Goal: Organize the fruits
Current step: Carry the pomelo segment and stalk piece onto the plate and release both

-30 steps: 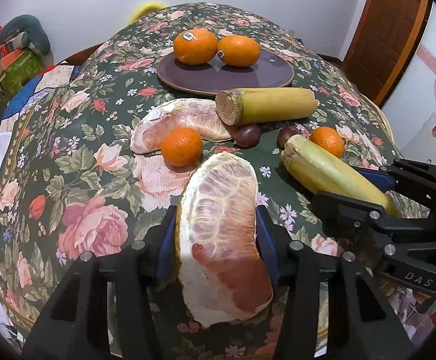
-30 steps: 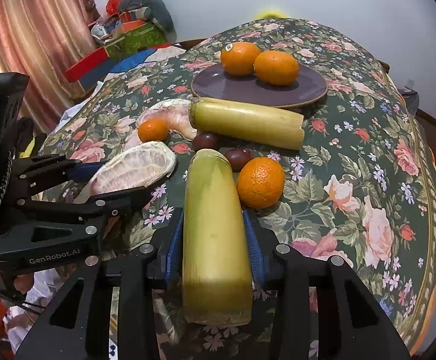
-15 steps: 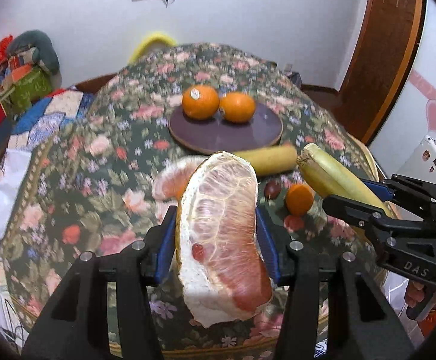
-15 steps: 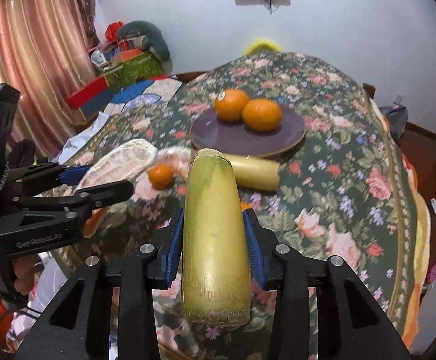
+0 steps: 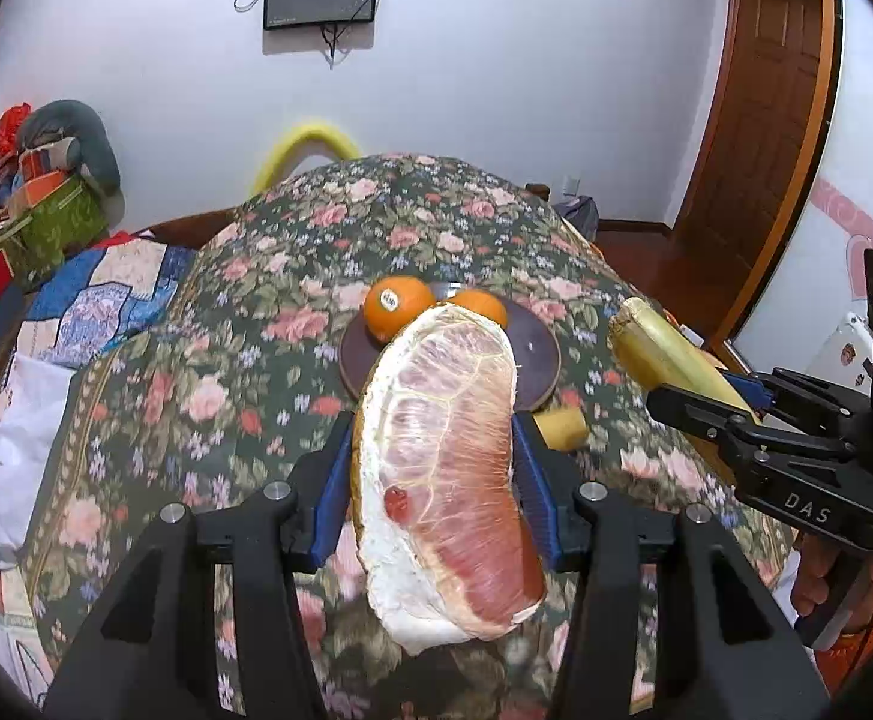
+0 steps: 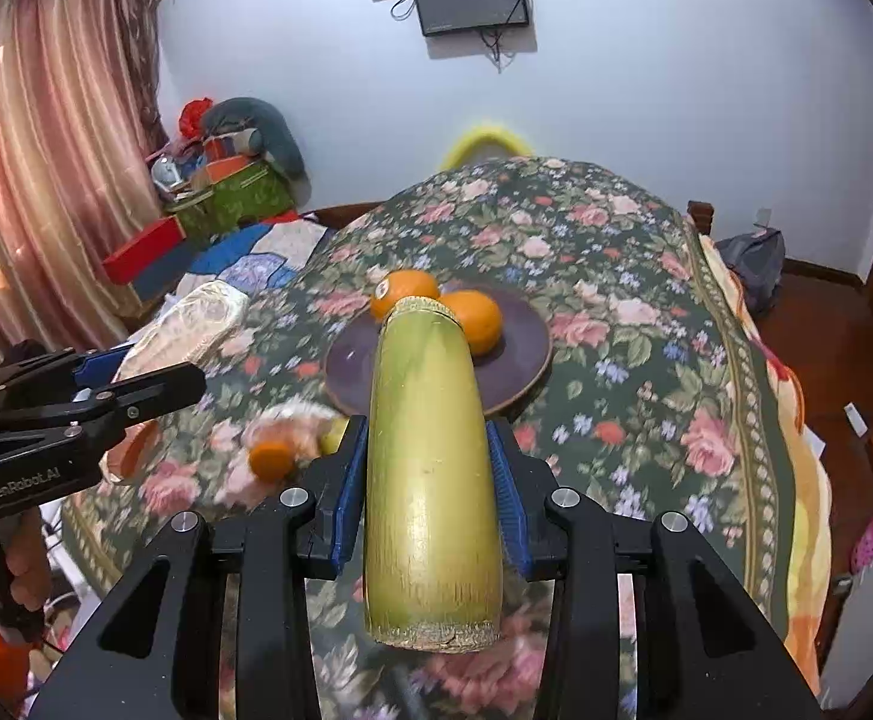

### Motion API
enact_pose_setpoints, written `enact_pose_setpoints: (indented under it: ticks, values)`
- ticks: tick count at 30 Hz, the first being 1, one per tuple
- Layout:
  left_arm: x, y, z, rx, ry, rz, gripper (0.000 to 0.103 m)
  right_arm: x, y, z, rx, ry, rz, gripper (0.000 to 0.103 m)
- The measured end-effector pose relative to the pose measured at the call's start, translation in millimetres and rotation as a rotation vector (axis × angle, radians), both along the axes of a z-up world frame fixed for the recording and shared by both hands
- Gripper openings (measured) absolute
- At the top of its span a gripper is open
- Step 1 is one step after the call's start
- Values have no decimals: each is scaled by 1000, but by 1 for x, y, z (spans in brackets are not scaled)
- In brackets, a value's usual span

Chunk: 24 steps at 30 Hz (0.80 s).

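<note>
My left gripper (image 5: 436,480) is shut on a peeled pomelo segment (image 5: 442,468), pink flesh facing up, held high above the floral table. My right gripper (image 6: 427,480) is shut on a yellow-green sugarcane piece (image 6: 430,480), also held above the table. Each gripper shows in the other's view: the right gripper (image 5: 730,402) with the sugarcane (image 5: 670,354), the left gripper (image 6: 154,369) with the pomelo (image 6: 190,324). A dark purple plate (image 6: 514,372) holds two oranges (image 6: 406,291) (image 6: 475,315); the plate also shows in the left wrist view (image 5: 535,348).
On the table lie a small orange (image 6: 271,459), another pomelo segment (image 6: 292,420), blurred, and a second sugarcane piece (image 5: 562,426). The tablecloth (image 6: 616,300) is floral. Boxes and clutter (image 6: 226,192) stand at the left, a wooden door (image 5: 760,138) at the right.
Both grippers have risen and pulled back from the table, each carrying its fruit. The table and plate now look smaller and farther away.
</note>
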State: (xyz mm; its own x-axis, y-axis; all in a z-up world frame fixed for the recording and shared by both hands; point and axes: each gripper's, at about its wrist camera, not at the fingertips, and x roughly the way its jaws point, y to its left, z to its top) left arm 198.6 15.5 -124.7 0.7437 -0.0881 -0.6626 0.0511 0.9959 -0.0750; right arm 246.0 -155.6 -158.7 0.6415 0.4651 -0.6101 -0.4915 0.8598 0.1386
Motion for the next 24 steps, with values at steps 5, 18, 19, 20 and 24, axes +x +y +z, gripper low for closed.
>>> enact_pose_setpoints:
  ticks: [5, 18, 19, 20, 24]
  values:
    - [21, -2, 1, 7, -11, -12, 50, 20, -2, 2, 3, -10, -20, 35]
    - [78, -9, -17, 8, 0, -39, 50, 67, -5, -7, -1, -2, -62, 35]
    - [84, -9, -18, 7, 0, -38, 50, 70, -5, -8, -4, -2, -64, 35]
    - [88, -8, -19, 5, 1, -37, 50, 74, -5, -8, -7, -1, -66, 35]
    - [106, -4, -25, -4, 11, -30, 50, 88, -1, -14, -15, 7, -70, 35]
